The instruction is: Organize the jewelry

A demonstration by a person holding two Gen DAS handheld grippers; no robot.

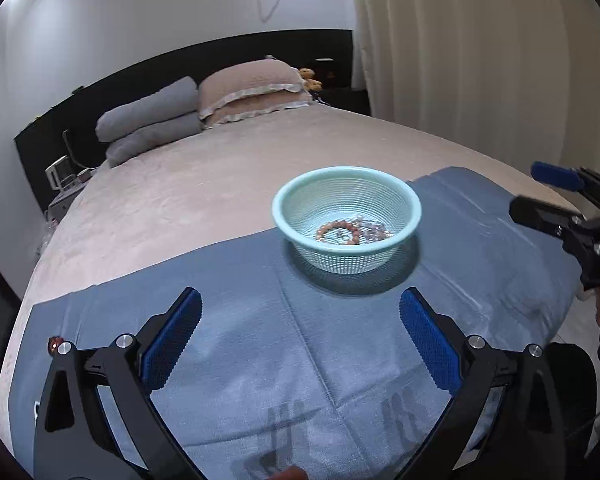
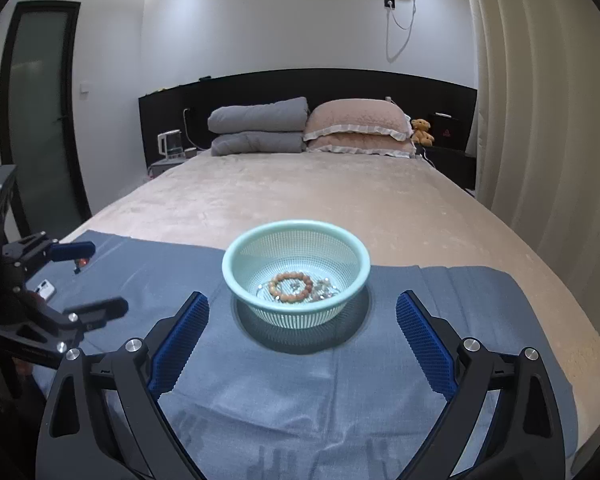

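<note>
A pale green mesh basket (image 1: 288, 208) (image 2: 236, 276) stands on a blue cloth (image 1: 260, 360) (image 2: 300, 392) at the foot of a bed. Inside lie a brown bead bracelet (image 1: 337, 231) (image 2: 291, 285) and some silvery jewelry (image 1: 374, 229) (image 2: 323, 288). My left gripper (image 1: 300, 312) is open and empty, just in front of the basket; it also shows in the right wrist view (image 2: 100, 276). My right gripper (image 2: 302, 314) is open and empty, just in front of the basket; it shows at the right edge of the left wrist view (image 1: 536, 190). A small red bead item (image 1: 54, 345) (image 2: 82, 262) lies on the cloth at the left.
The bed (image 2: 320, 196) has a beige cover, grey folded quilts (image 2: 260, 132), pink pillows (image 2: 358, 128) and a teddy bear (image 2: 421, 131) at the head. A small white object (image 2: 45, 290) lies on the cloth's left. Curtains (image 2: 540, 120) hang on the right; a door (image 2: 40, 112) is left.
</note>
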